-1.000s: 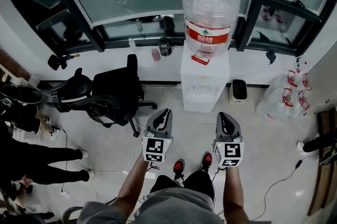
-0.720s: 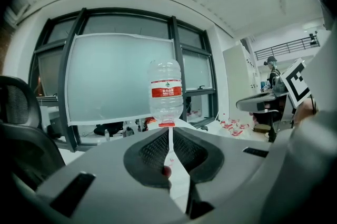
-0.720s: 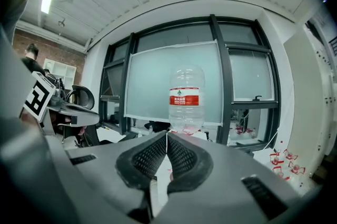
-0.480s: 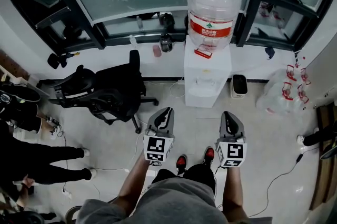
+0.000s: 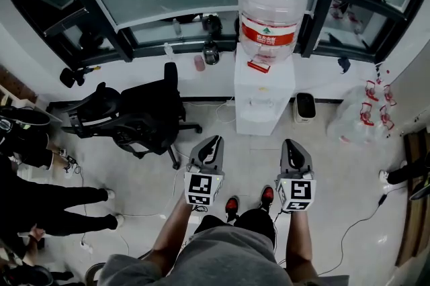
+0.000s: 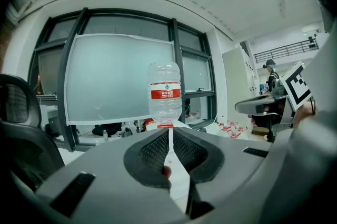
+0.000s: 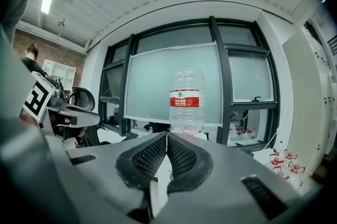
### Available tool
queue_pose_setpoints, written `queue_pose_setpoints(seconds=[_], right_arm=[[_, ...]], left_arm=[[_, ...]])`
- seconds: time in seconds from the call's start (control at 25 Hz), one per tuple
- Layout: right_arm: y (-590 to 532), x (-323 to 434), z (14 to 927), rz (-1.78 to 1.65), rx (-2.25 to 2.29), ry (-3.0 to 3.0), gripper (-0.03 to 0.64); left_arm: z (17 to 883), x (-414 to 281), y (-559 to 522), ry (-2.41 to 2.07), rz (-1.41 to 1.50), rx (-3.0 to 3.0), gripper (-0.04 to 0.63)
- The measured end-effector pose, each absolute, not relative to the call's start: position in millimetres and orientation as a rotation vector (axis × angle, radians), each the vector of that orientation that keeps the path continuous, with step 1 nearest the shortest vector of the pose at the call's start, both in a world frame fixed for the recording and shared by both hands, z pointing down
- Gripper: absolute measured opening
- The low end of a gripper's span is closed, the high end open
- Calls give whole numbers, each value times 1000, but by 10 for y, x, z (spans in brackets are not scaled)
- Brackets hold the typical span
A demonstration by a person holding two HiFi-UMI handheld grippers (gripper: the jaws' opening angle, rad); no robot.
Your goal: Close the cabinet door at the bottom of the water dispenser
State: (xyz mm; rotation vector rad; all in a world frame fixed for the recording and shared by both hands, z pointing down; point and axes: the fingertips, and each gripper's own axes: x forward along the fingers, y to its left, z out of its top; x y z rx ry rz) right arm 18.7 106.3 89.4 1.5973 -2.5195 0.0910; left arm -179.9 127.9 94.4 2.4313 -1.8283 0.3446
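Observation:
A white water dispenser (image 5: 263,98) with a clear bottle (image 5: 272,3) on top stands against the window wall. Its lower cabinet front is not discernible from above. My left gripper (image 5: 213,144) and right gripper (image 5: 289,146) hover side by side, short of the dispenser, both shut with nothing between the jaws. In the left gripper view the bottle (image 6: 165,95) rises just beyond my left gripper (image 6: 169,131). In the right gripper view the bottle (image 7: 186,99) stands behind my right gripper (image 7: 167,136).
A black office chair (image 5: 138,120) stands left of the dispenser. A small black bin (image 5: 305,109) sits at its right, and a clear bag (image 5: 359,120) further right. A person's legs (image 5: 47,207) are at the far left. Cables (image 5: 356,231) lie on the floor.
The head view has shifted a little, so the dispenser sits slightly higher and to the right in the frame. Both grippers hold nearly the same pose, still shut.

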Motion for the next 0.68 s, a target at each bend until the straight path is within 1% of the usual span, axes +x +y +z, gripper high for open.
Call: queue_pose_setpoints(seconds=[0.68], right_arm=[[1067,163,924,98,1584,-2521,20]], left_arm=[[971,-1734,1284,-1811,336,2445,43]])
